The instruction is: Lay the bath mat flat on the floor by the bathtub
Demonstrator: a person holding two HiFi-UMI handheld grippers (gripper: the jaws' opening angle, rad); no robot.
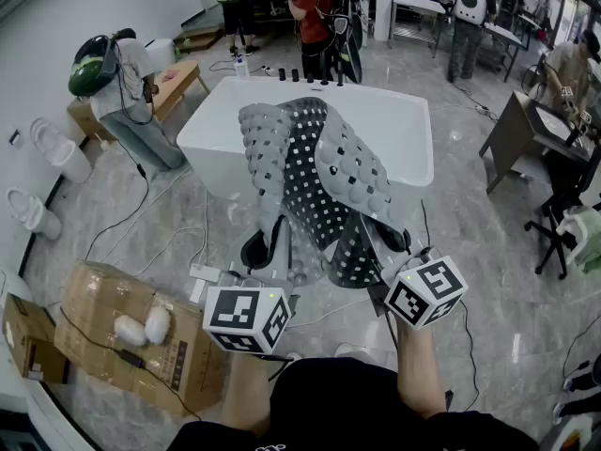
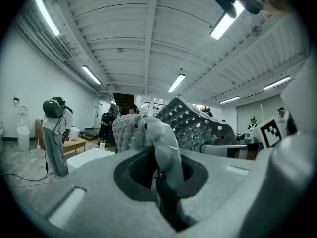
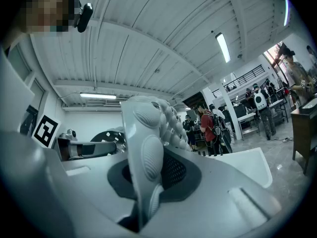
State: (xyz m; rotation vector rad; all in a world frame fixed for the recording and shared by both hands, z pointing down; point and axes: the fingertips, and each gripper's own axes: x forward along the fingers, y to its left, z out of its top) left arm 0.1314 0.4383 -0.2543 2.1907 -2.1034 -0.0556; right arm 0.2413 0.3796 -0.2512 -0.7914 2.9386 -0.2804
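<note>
The mat [image 1: 319, 177] hangs crumpled in the air, in front of the tub [image 1: 406, 125]. The left claw [image 2: 164, 158] and right claw [image 3: 146, 175] each pinch its edge (tight) — laying it flat on the floor [image 1: 502, 322] is not yet done.

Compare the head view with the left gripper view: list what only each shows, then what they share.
Head view only: the cardboard box. Left gripper view only: the ceiling strip lights. Both: the perforated bath mat held up, the white bathtub and a person in a green helmet.
</note>
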